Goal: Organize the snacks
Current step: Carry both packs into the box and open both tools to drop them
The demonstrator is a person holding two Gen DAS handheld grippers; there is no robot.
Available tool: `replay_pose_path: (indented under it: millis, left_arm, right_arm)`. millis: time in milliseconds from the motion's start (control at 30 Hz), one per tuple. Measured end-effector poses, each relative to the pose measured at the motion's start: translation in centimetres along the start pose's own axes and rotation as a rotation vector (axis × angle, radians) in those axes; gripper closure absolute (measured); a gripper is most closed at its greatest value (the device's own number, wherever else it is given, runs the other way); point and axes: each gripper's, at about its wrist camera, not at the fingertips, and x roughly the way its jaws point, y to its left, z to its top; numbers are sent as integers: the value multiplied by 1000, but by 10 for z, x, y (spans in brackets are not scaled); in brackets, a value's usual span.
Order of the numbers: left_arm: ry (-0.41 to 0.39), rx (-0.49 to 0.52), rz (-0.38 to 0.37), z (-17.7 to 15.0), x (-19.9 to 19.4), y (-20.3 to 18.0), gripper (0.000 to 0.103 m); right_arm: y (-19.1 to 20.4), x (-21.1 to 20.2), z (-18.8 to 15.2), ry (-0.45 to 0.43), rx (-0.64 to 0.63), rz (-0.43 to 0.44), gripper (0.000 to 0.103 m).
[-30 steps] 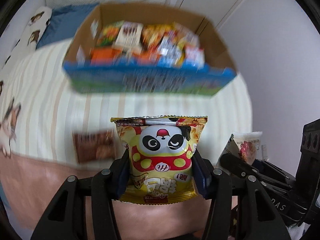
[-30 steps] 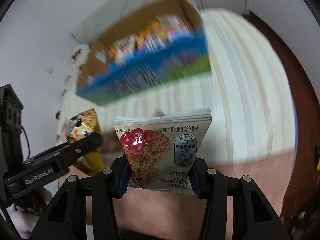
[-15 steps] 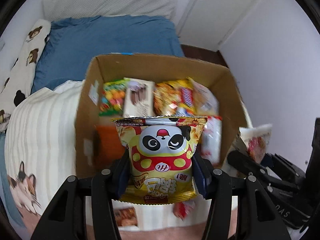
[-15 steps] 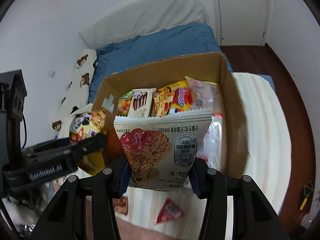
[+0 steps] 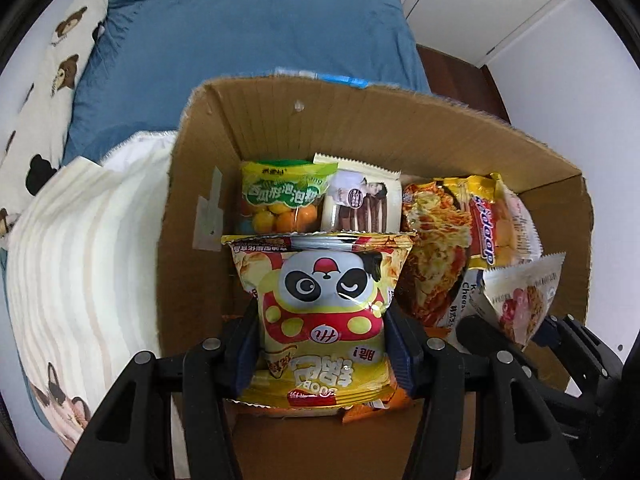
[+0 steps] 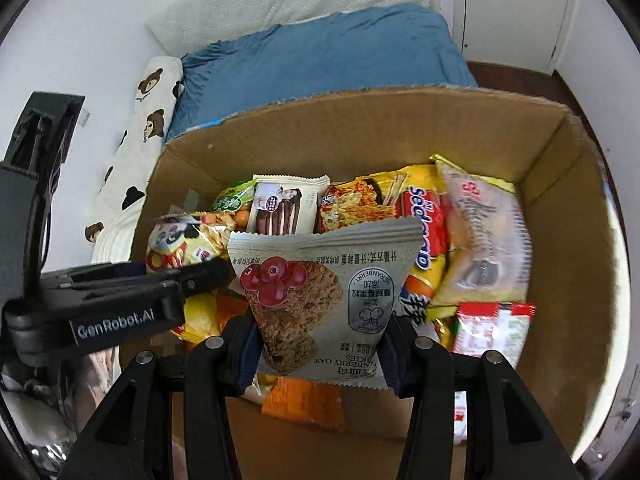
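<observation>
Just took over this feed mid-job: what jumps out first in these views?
Two gripped packets over an open cardboard box: the left claw clamps a yellow panda snack bag, the right claw a grey cranberry oat cookie packet. Below them, the box is crowded with bright snack packs along its far wall, on a bed with a blue cover behind.

My left gripper (image 5: 324, 344) points steeply downward, its two black fingers rising from the bottom of the left wrist frame, their blue pads pressed against either side of a yellow panda snack bag (image 5: 320, 308) held upright between them. My right gripper (image 6: 320, 344) is tipped down much the same way, pads clamped on the sides of a cranberry oat cookie packet (image 6: 320, 292). In the right wrist view my left gripper reaches in from the middle left of the frame; in the left wrist view my right gripper shows at the lower right. The two sit close side by side.
</observation>
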Motion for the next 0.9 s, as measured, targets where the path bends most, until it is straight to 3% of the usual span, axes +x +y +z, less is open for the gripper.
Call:
replay_pose_path:
  millis: [67, 133, 300, 333, 567, 700, 900]
  left_arm:
    - [12, -17, 3, -1, 6, 3, 50]
    - [9, -13, 10, -2, 10, 4, 49]
    - [-15, -5, 59, -4, 12, 4, 11]
    - [-21, 0, 63, -6, 10, 3, 11]
    - [-86, 30, 52, -19, -11, -13, 7]
    - [-137, 18, 32, -34, -30, -21, 7]
    - [-230, 7, 69, -58, -52, -21, 7]
  right_arm:
    - [0, 11, 5, 26, -5, -4, 50]
    - [-1, 18, 7, 41, -12, -13, 37]
    - [-11, 14, 9, 19, 0, -50, 9]
    - [-13, 11, 8, 14, 3, -56, 6]
    - [-17, -9, -3, -24, -16, -137, 6]
    - [-21, -23, -14, -42, -10, -150, 5]
    - [-26, -50, -35, -84, -1, -148, 5]
